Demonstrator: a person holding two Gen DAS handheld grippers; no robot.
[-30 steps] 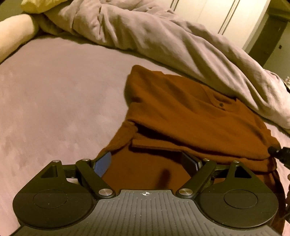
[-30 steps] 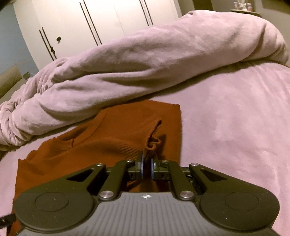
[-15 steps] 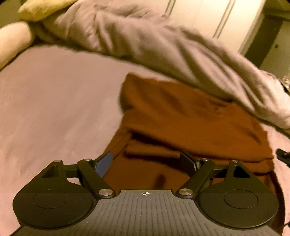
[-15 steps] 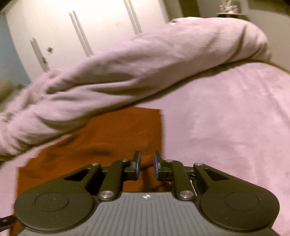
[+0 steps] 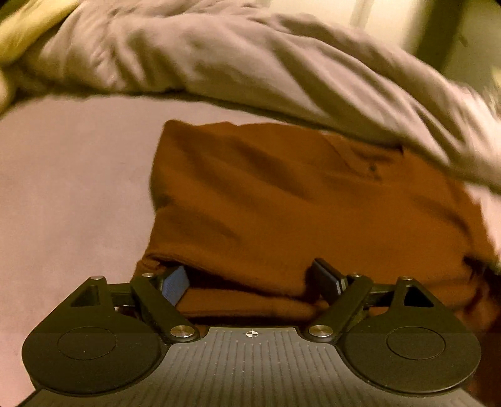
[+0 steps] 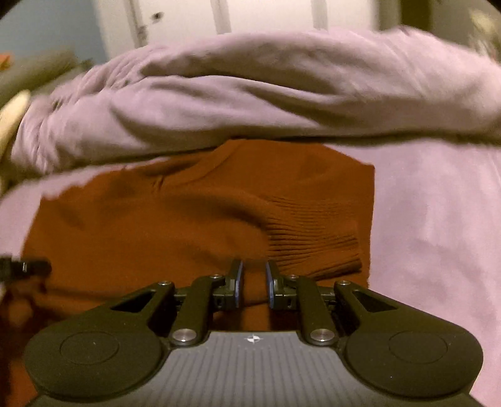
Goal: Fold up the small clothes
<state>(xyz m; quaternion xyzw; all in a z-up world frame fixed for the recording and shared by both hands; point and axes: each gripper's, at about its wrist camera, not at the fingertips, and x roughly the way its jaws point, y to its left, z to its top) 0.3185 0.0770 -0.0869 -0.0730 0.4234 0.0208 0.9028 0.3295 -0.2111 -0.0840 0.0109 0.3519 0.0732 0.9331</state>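
A rust-brown knit sweater [image 5: 281, 203] lies partly folded on the bed, its sleeves laid across the body. My left gripper [image 5: 250, 278] is wide open and low over the sweater's near folded edge. The fabric bulges between the fingers, but the pads do not press on it. In the right wrist view the sweater [image 6: 156, 225] fills the middle, with a ribbed cuff [image 6: 313, 238] lying flat just right of my right gripper [image 6: 253, 275]. Its jaws stand a narrow gap apart with nothing pinched between them. Both views are blurred by motion.
A bunched lilac-grey duvet [image 5: 250, 56] runs along the far side and overlaps the sweater's far edge [image 6: 266, 94]. Pale lilac bed sheet [image 5: 62, 188] spreads to the sides [image 6: 438, 219]. A yellowish pillow [image 5: 25, 25] lies at far left, and white wardrobe doors [image 6: 266, 15] stand behind.
The right gripper let go of the raised sleeve cuff, which now lies flat on the sweater, and its jaws parted a little. Both grippers swung sideways, the left closing in on the folded edge.
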